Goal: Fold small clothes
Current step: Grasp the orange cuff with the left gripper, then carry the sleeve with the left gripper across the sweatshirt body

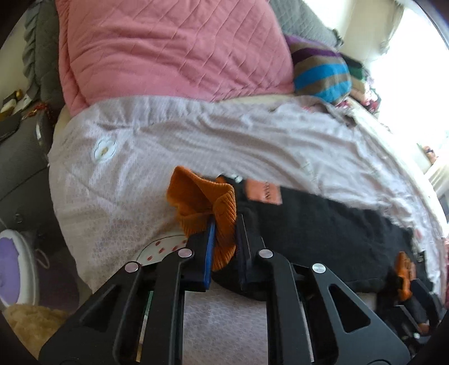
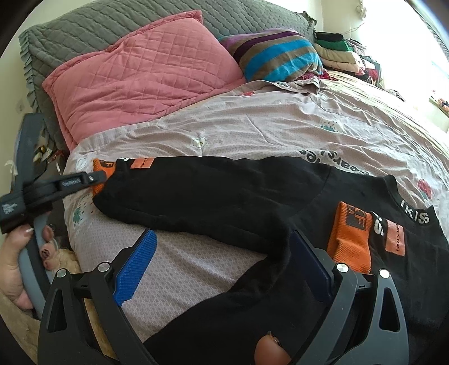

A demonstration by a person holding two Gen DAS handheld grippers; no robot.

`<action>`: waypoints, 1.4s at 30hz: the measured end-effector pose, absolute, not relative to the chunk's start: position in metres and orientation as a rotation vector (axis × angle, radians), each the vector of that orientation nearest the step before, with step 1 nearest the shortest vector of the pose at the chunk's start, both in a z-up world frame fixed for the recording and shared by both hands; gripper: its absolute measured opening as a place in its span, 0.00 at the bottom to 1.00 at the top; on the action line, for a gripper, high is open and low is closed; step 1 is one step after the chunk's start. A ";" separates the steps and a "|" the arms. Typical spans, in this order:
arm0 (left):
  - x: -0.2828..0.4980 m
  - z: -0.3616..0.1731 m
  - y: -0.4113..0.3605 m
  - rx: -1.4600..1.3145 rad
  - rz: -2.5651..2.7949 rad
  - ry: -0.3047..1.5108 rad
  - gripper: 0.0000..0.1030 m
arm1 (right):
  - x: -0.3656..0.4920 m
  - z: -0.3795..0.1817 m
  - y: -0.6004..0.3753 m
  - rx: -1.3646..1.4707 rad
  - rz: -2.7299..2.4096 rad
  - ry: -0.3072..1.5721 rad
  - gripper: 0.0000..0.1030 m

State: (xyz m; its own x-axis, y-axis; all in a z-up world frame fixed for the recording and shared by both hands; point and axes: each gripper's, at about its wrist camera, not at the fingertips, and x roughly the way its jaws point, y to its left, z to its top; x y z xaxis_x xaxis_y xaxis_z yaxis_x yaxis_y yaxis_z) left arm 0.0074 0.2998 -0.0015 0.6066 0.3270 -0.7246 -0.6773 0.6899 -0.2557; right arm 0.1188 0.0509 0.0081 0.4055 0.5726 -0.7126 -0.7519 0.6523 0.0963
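A: Where is the garment?

B: A black sweatshirt [image 2: 252, 202] with orange ribbed cuffs lies on the bed [image 2: 252, 129], over a pale lilac sheet with small printed pictures. One sleeve is stretched toward the left side of the bed. The second cuff [image 2: 350, 241] lies folded over the body of the sweatshirt, next to an orange patch with letters.

A: What does the left tool do?

B: The left tool [image 1: 224, 224] is clenched on the orange cuff [image 1: 202, 202] at the end of the stretched sleeve. In the left wrist view the orange ribbed cloth is bunched between the blue pad and the dark finger. In the right wrist view the same tool reaches in from the left edge, and a hand [image 2: 16, 266] holds its grey handle.

A: And the right tool?

B: The right tool [image 2: 221, 266] is released. Its two fingers stand wide apart. The blue pad [image 2: 137, 266] is over the bare sheet, and the black cloth crosses the gap near the dark finger without being pressed.

A: What else is on the bed?

B: A pink quilted pillow [image 2: 146, 70] and a grey quilted pillow [image 2: 112, 22] are at the head. A striped blanket [image 2: 275, 53] lies beside them, with a pile of folded clothes [image 2: 339, 53] behind it.
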 end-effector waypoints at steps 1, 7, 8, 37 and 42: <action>0.006 0.003 0.298 -0.559 0.596 0.686 0.07 | 0.119 0.008 0.049 -0.251 0.843 0.789 0.92; 0.001 0.028 0.283 -0.558 0.534 0.626 0.06 | 0.122 0.013 0.027 -0.206 0.813 0.791 0.92; 0.000 0.033 0.280 -0.559 0.521 0.616 0.06 | 0.123 0.014 0.023 -0.197 0.808 0.790 0.92; 0.039 0.086 0.167 -0.530 0.114 0.584 0.06 | 0.133 0.037 -0.091 -0.079 0.577 0.729 0.92; 0.055 0.080 0.141 -0.507 0.062 0.622 0.06 | 0.134 0.038 -0.111 -0.083 0.530 0.712 0.92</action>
